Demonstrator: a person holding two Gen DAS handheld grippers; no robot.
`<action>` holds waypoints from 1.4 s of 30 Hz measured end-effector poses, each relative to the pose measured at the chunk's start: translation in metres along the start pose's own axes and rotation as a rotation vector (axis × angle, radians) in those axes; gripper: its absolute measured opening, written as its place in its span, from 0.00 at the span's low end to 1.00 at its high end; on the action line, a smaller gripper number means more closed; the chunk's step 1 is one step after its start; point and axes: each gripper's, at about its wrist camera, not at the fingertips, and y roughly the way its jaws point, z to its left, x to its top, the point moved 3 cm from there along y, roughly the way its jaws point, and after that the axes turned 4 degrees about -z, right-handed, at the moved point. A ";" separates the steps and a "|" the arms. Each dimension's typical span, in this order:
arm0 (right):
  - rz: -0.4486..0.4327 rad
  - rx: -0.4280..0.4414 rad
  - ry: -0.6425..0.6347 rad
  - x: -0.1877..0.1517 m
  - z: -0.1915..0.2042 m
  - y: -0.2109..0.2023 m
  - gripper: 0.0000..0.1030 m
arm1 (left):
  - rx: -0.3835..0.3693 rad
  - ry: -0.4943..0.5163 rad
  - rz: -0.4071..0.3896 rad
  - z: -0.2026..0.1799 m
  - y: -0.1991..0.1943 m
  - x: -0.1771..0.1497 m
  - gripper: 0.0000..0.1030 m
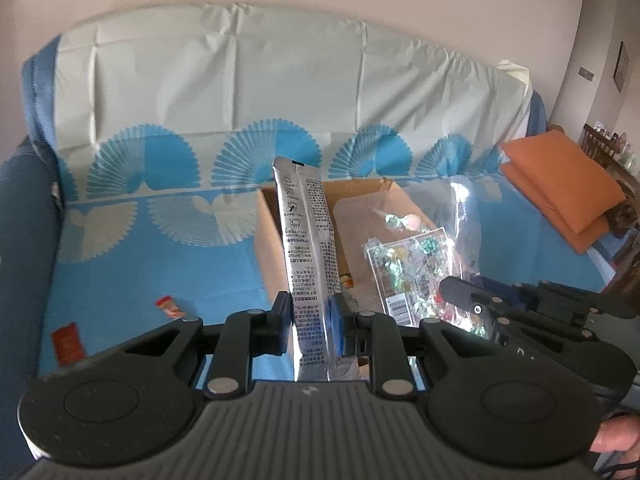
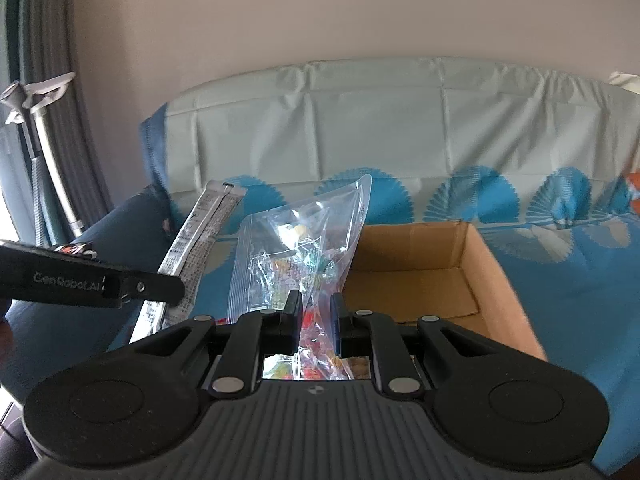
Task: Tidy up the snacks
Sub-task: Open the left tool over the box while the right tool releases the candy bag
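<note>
My left gripper (image 1: 311, 322) is shut on a long silver snack pouch (image 1: 306, 248) that stands upright in front of an open cardboard box (image 1: 267, 240). My right gripper (image 2: 317, 316) is shut on a clear bag of coloured candies (image 2: 298, 248), held above the near left corner of the same box (image 2: 472, 280). The candy bag (image 1: 416, 268) and right gripper show at the right of the left wrist view. The silver pouch (image 2: 200, 232) and left gripper arm show at the left of the right wrist view.
The box sits on a sofa with a blue and white fan-pattern cover (image 1: 140, 248). A small red candy (image 1: 170, 306) and a red packet (image 1: 68, 342) lie on the seat at left. Orange cushions (image 1: 564, 184) are stacked at right.
</note>
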 end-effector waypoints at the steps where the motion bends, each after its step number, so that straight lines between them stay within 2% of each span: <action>1: -0.003 -0.015 0.003 0.001 -0.006 0.002 0.15 | -0.011 0.000 0.004 -0.004 0.006 0.001 0.23; 9: -0.014 -0.121 0.036 0.000 -0.059 0.019 0.15 | -0.061 -0.008 0.067 -0.037 0.068 0.010 0.23; 16: 0.007 -0.181 0.060 -0.004 -0.098 0.048 0.15 | -0.038 0.050 0.070 -0.061 0.121 0.019 0.23; 24: 0.050 -0.224 0.083 -0.014 -0.119 0.088 0.15 | -0.028 0.088 0.099 -0.069 0.174 0.023 0.23; 30: 0.097 -0.242 0.091 -0.028 -0.129 0.109 0.15 | -0.030 0.095 0.163 -0.073 0.211 0.013 0.23; 39: 0.126 -0.269 0.094 -0.035 -0.138 0.124 0.16 | -0.015 0.111 0.203 -0.073 0.237 0.002 0.23; 41: 0.133 -0.269 0.094 -0.035 -0.139 0.127 0.18 | -0.005 0.101 0.184 -0.071 0.238 0.006 0.38; 42: 0.138 -0.265 0.099 -0.036 -0.138 0.127 0.20 | -0.006 0.092 0.176 -0.070 0.237 0.008 0.65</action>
